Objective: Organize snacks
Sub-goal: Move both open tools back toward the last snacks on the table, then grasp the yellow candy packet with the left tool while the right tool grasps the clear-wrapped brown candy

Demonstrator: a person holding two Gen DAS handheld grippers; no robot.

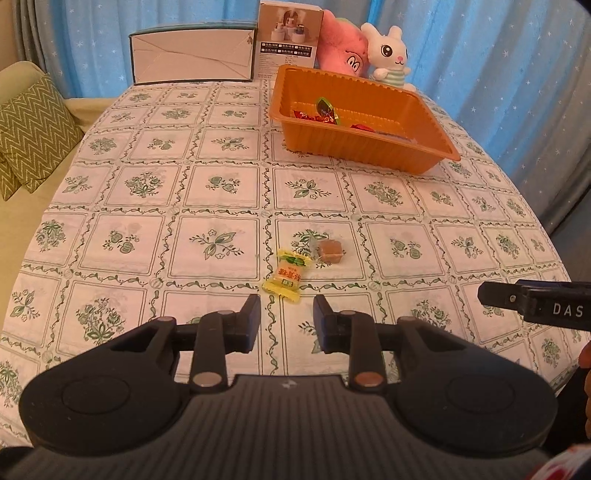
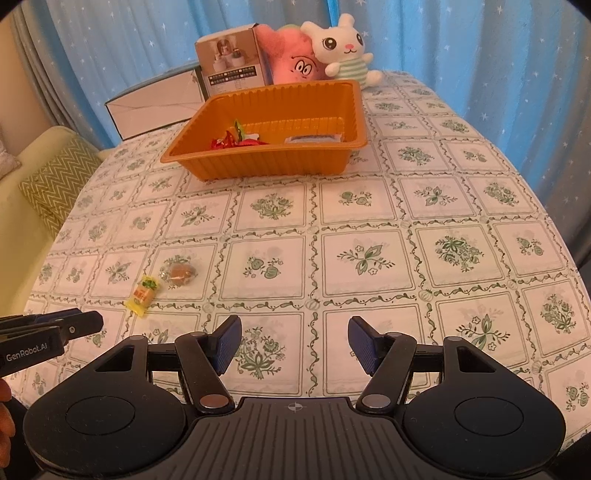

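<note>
A yellow wrapped candy (image 1: 285,276) lies on the tablecloth just ahead of my left gripper (image 1: 287,308), which is open and empty. A brown cube candy in clear wrap (image 1: 331,251) lies beside it, to its right. Both show in the right wrist view, the yellow candy (image 2: 143,294) and the brown candy (image 2: 180,273), left of my right gripper (image 2: 294,330), which is open and empty over bare cloth. An orange plastic tray (image 1: 369,147) at the back holds several wrapped snacks (image 1: 321,112). The tray (image 2: 273,162) also shows in the right wrist view.
A white flat box (image 1: 194,55), a small product box (image 1: 290,35), a pink plush (image 1: 341,46) and a white bunny plush (image 1: 388,50) stand behind the tray. A sofa with a green zigzag cushion (image 1: 33,129) is left of the table. Blue curtains hang behind.
</note>
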